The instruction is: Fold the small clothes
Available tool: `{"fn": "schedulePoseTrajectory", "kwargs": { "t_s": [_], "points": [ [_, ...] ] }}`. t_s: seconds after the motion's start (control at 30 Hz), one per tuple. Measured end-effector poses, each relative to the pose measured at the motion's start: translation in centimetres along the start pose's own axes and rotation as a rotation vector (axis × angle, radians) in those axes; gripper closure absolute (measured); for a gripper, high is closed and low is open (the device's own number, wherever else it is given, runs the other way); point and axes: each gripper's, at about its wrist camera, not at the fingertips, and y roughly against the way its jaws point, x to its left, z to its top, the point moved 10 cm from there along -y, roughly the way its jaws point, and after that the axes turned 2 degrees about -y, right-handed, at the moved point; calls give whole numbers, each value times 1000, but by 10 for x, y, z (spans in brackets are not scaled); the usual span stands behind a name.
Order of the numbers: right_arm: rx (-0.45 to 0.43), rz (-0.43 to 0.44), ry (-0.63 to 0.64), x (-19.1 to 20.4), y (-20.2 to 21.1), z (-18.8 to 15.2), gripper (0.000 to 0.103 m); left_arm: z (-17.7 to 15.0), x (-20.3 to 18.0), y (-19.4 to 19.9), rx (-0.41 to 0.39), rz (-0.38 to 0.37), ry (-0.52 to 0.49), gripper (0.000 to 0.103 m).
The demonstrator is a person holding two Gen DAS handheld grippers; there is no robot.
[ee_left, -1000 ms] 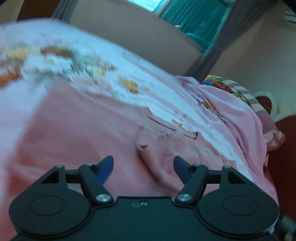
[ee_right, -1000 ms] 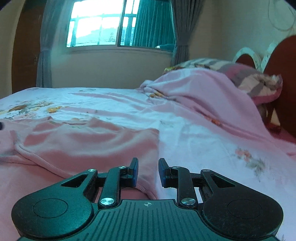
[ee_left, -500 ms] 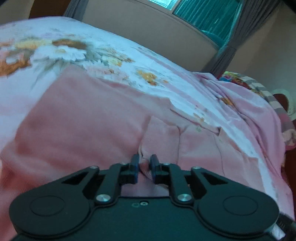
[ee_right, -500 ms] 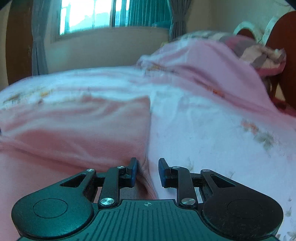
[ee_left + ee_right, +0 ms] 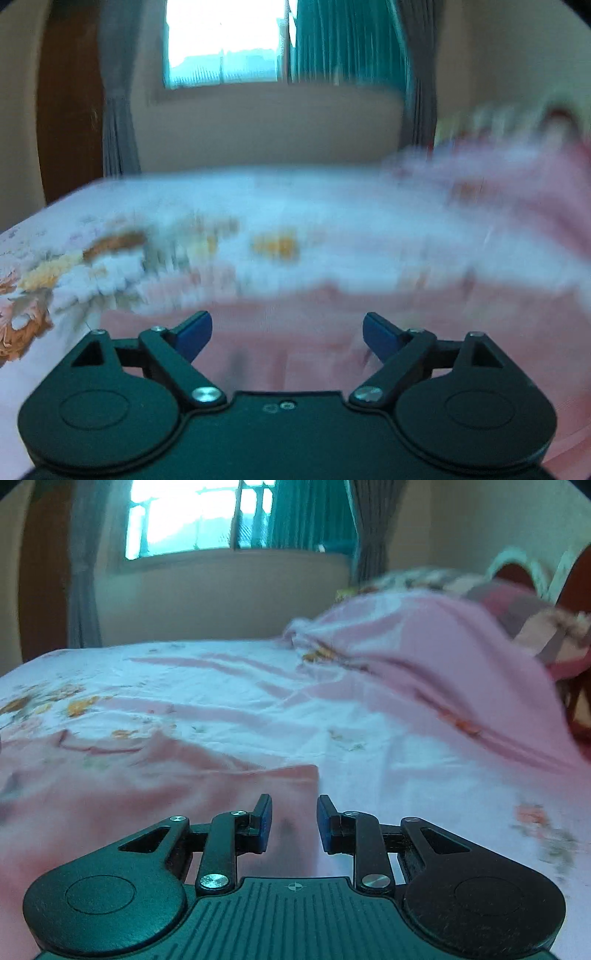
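left gripper (image 5: 287,334): my jaws have just been opening and stand wide, nothing between them; the pink garment (image 5: 295,339) lies flat under and ahead of my tips.
right gripper (image 5: 294,823): jaws narrow but apart; whether cloth is pinched I cannot tell. The garment's edge runs just ahead of my tips.
risk, left: the released flap may spring back.
risk, right: dragging could rumple the bedsheet (image 5: 258,701) and skew the fold.
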Motion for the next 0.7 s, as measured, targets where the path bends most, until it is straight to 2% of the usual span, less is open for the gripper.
{"fn": "schedulePoseTrajectory", "kwargs": {
  "t_s": [0.03, 0.07, 0.1, 0.13, 0.17, 0.2, 0.23, 0.27, 0.3, 0.33, 0.37, 0.4, 0.47, 0.6, 0.67, 0.7],
  "points": [
    [79, -34, 9, -1, -24, -6, 75, -16, -7, -16, 96, -8, -38, 17],
    [178, -38, 26, 0, -44, -18, 74, -22, -9, -22, 96, -12, -36, 19],
    [176, -37, 44, 0, -53, -21, 72, -25, -6, -21, 94, -16, -36, 29],
    [147, -54, 78, 0, -56, -20, 65, -23, -7, -21, 84, -33, -35, 46],
    [128, -79, 110, 0, -56, -21, 61, -20, -8, -18, 65, -48, -31, 87],
    [113, -97, 124, 0, -55, -22, 57, -19, -8, -16, 57, -19, -41, 97],
    [100, -107, 121, -2, -55, -23, 54, -19, -9, -17, 53, -14, -50, 97],
    [93, -106, 112, -3, -54, -24, 53, -19, -7, -15, 44, -7, -33, 89],
    [91, -94, 95, -7, -52, -24, 51, -16, -3, -14, 29, 3, -11, 52],
    [93, -92, 78, -10, -48, -24, 46, -14, 4, -6, 0, 34, 21, 25],
    [77, -87, 52, -15, -39, -21, 44, -11, 11, 3, -39, 58, 52, 11],
    [46, -67, 37, -16, -30, -17, 41, -8, 14, 13, -89, 42, 72, 11],
    [5, -58, 49, -15, -9, -20, 41, -9, 12, 32, -106, -30, 60, 11],
    [-77, -4, 63, -4, 33, -25, 41, -19, 6, 58, -130, -52, 30, 11],
    [-61, 10, 114, 7, 40, -38, 41, -31, 2, 55, -110, -10, -21, 10],
    [-17, 1, 148, 12, 35, -49, 36, -38, -1, 44, -63, -10, -52, 11]
  ]
}}
